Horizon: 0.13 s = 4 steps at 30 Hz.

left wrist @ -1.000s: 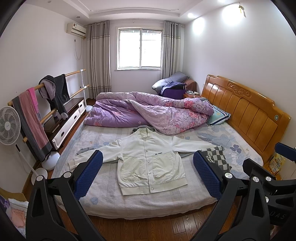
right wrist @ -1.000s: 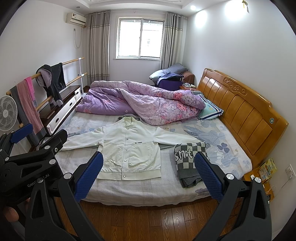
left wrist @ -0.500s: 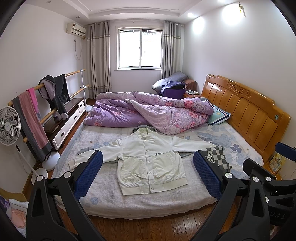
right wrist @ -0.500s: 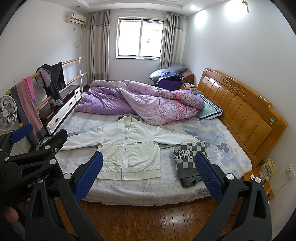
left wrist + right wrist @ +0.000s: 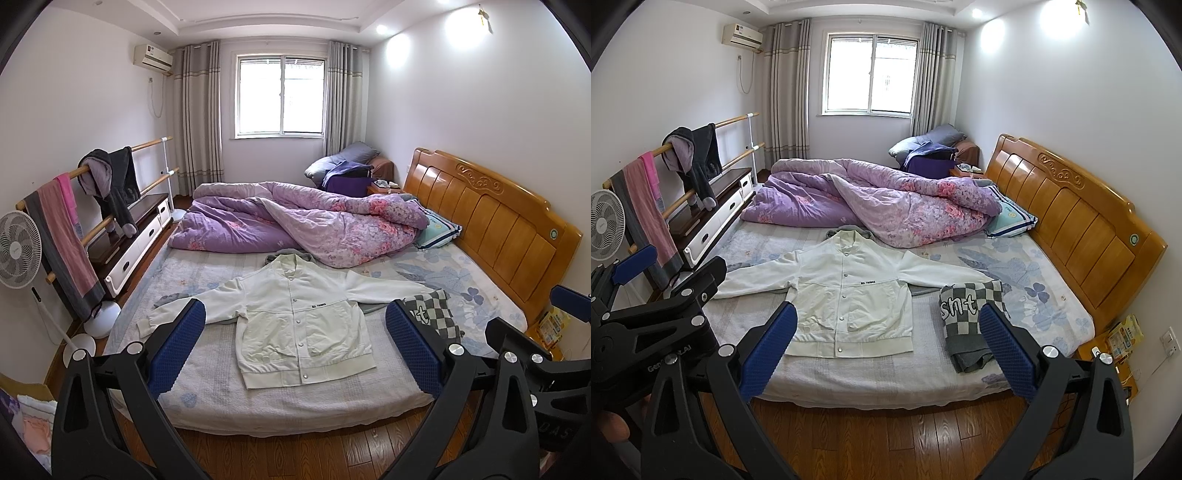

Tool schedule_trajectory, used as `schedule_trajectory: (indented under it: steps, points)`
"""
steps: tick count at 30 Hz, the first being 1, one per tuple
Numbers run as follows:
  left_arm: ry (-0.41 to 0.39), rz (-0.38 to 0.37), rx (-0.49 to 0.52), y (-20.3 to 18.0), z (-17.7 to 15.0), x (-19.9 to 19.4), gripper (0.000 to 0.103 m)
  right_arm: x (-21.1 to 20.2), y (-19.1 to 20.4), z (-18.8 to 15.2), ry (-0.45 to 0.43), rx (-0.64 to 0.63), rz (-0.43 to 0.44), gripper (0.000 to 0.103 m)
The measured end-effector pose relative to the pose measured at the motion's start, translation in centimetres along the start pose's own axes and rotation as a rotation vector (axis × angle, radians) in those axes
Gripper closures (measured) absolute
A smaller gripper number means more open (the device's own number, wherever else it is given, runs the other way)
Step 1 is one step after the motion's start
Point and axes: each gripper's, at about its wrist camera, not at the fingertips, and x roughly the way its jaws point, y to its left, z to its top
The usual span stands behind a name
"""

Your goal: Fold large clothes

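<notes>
A white jacket [image 5: 301,325] lies flat on the bed [image 5: 207,391], front up and snapped shut, both sleeves spread out to the sides, its hem near the bed's front edge. Just beside its right sleeve sits a folded checked sweater [image 5: 967,317]. Behind the collar a purple quilt [image 5: 295,225] is bunched up. The left tool [image 5: 295,349] and the right tool [image 5: 888,347] both hang over the wooden floor in front of the bed — each spread wide, holding nothing, well apart from the jacket
</notes>
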Motion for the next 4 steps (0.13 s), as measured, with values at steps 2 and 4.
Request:
schedule_trajectory:
  steps: [2,4]
  points:
    - [0.005,-0.002,-0.002,0.14,-0.08,0.10,0.005,0.00,-0.02,-0.06,0.001,0.000,0.000,0.008]
    - [0.007,-0.002,-0.001,0.21,-0.37,0.30,0.005,0.01,0.01,0.00,0.002,-0.001,-0.001,0.008]
